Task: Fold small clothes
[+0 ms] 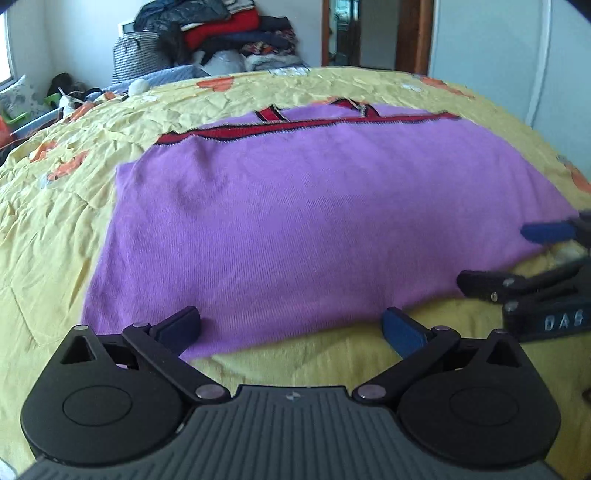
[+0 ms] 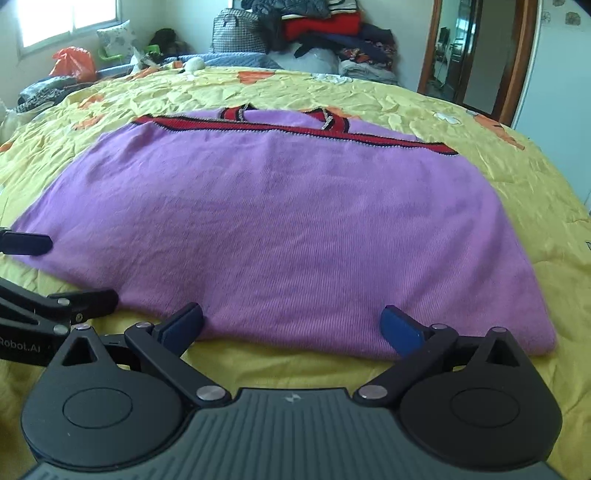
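A purple knit top point(image 1: 280, 218), fine-ribbed and soft-looking, lies spread flat on the bed, its far edge trimmed with a red band point(image 1: 295, 127) edged in black and pale stitching. Under it a yellow quilt point(image 1: 55, 206) is crinkled all over, with orange patches. At 12 o'clock beyond the bed, folded clothes point(image 2: 325, 22) are heaped against the wall.

The left gripper point(image 1: 291, 326) hovers low at the garment's near hem, jaws spread wide and empty, blue pads either side of the hem. The right gripper point(image 2: 293, 325) sits likewise at the near hem, jaws released; its right pad seems to rest on the knit, though blur makes contact uncertain. Each gripper shows at the other view's edge, at 3 and 9 o'clock.
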`<state>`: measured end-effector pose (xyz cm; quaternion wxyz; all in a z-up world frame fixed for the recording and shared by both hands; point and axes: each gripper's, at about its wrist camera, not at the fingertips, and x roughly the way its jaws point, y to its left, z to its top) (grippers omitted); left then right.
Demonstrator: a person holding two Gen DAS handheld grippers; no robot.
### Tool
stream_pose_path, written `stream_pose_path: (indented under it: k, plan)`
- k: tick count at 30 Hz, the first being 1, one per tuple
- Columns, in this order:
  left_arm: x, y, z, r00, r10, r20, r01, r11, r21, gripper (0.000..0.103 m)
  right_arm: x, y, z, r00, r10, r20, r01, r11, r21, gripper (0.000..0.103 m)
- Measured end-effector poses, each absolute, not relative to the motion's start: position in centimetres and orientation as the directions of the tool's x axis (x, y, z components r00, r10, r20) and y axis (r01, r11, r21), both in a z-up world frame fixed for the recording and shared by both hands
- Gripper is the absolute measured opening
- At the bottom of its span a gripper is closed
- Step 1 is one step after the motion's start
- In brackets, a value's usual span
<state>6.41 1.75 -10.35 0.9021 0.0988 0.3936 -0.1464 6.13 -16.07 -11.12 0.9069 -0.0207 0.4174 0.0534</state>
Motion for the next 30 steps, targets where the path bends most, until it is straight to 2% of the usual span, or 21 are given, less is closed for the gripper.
stream_pose_path:
  k: [2,4,6,10,12,17,20,22,27,30]
  plan:
    - [6.0,1.7,-9.3,0.658,-0.195,-0.727,0.354,0.933,0.07,0.096,6.5,-17.0,-10.2,0.651,0.102,-0.753,-0.122,0.992,0.029,0.103]
    - [5.9,1.3,-8.1,0.707,-0.189,-0.682,0.336,0.938,0.088,0.101,6.9,-18.6,-8.9,0.702,0.077,-0.708,-0.058,0.997,0.05,0.103]
    - [7.1,0.6,-7.7,0.716,-0.201,-0.669,0.327,0.943,0.066,0.102,8.5,-19.4,-9.3,0.681,0.021,-0.732,-0.024,1.0,0.007,0.103]
    - [9.3,-0.9,-9.7,0.666,-0.145,-0.731,0.318,0.943,0.103,0.102,8.5,-20.1,-11.1,0.651,0.033,-0.758,-0.048,0.999,0.002,0.103]
    - [8.6,0.4,-10.5,0.665,-0.185,-0.723,0.308,0.951,0.04,0.103,7.2,-20.3,-11.2,0.647,0.04,-0.761,-0.061,0.998,0.0,0.103]
    - [8.2,1.8,-9.2,0.639,-0.184,-0.747,0.298,0.954,0.02,0.103,7.3,-21.4,-9.8,0.62,0.081,-0.78,-0.084,0.996,0.037,0.103]
    - [11.0,2.5,-7.6,0.688,-0.144,-0.711,0.265,0.962,0.062,0.103,8.6,-23.0,-8.9,0.675,0.062,-0.736,-0.016,0.997,0.069,0.103]
    - [14.1,3.3,-6.8,0.698,-0.16,-0.698,0.244,0.969,0.023,0.103,10.5,-23.8,-9.1,0.654,0.074,-0.753,-0.006,0.996,0.092,0.103]
    - [21.1,4.1,-7.1,0.714,-0.175,-0.678,0.206,0.978,-0.037,0.102,14.1,-23.5,-9.7,0.662,-0.017,-0.749,0.051,0.998,0.022,0.103]
    - [23.7,4.6,-7.6,0.715,-0.207,-0.667,0.195,0.976,-0.094,0.102,15.4,-23.3,-9.5,0.726,-0.01,-0.688,0.04,0.999,0.028,0.103]
